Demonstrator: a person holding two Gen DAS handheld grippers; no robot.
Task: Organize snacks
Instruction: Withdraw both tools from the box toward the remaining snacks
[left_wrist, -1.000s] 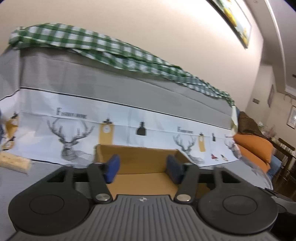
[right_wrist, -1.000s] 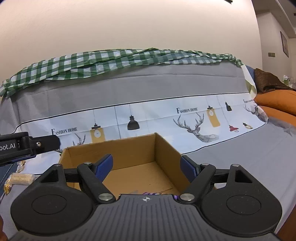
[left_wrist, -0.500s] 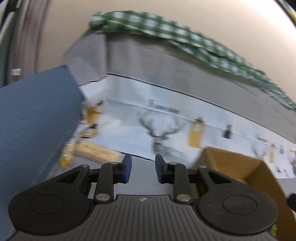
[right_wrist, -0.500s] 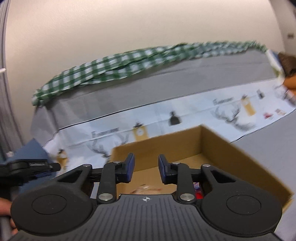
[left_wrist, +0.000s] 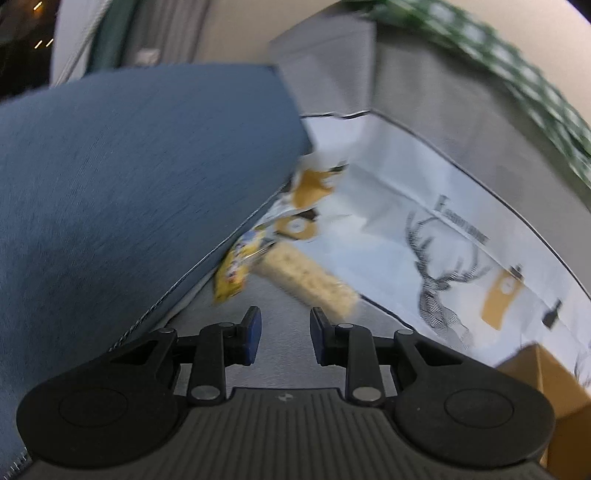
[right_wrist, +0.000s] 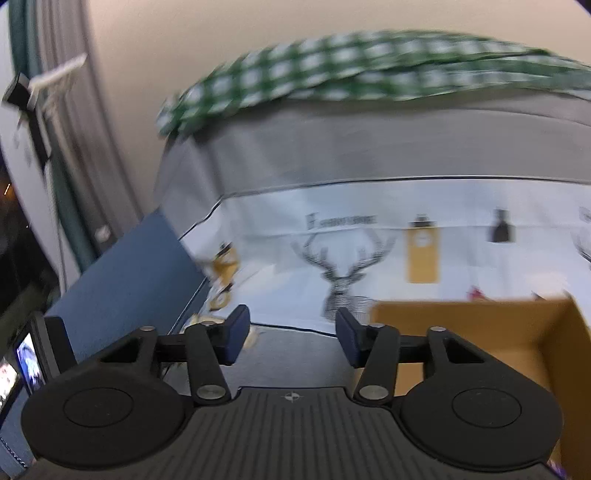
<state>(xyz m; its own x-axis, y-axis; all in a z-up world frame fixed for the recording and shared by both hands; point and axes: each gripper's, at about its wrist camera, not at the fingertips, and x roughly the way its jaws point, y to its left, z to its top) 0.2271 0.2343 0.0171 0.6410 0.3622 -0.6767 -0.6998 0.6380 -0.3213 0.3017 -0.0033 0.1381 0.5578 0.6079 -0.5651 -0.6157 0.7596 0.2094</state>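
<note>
A pale cream snack bar (left_wrist: 308, 282) lies on the grey sofa seat beside a yellow snack packet (left_wrist: 236, 267) at the foot of a blue cushion. My left gripper (left_wrist: 284, 334) is open and empty, just short of the bar. The cardboard box (left_wrist: 546, 380) shows at the lower right of the left wrist view. In the right wrist view the box (right_wrist: 480, 325) is to the right. My right gripper (right_wrist: 291, 334) is open and empty over the seat, left of the box. The view is blurred.
A blue cushion (left_wrist: 122, 192) stands to the left, also in the right wrist view (right_wrist: 129, 280). A white deer-print cloth (left_wrist: 443, 229) covers the sofa back, with a green checked cloth (right_wrist: 351, 74) on top. A phone screen (right_wrist: 26, 362) shows at far left.
Both grippers swung left, away from the box toward the cushion and snacks. Both jaws narrowed half a second ago and have opened again somewhat, the right more widely.
</note>
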